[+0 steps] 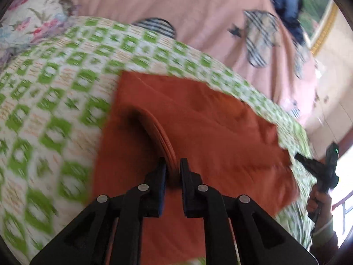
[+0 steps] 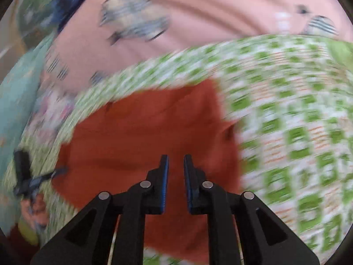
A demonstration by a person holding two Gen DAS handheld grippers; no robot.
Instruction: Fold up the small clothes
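Pink sheet (image 1: 187, 6), upper frame. Green-checked quilt (image 1: 55, 92), left and centre. Rust-orange garment (image 1: 198, 119), centre on quilt. Left gripper (image 1: 173, 169), lower centre, pinching a raised garment fold. Right gripper (image 2: 176, 167), fingers narrowly parted above garment, gripping nothing.

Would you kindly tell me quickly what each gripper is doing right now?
Left gripper: closed on a raised fold of the rust-orange cloth garment.
Right gripper: open, holding nothing, over the same garment.
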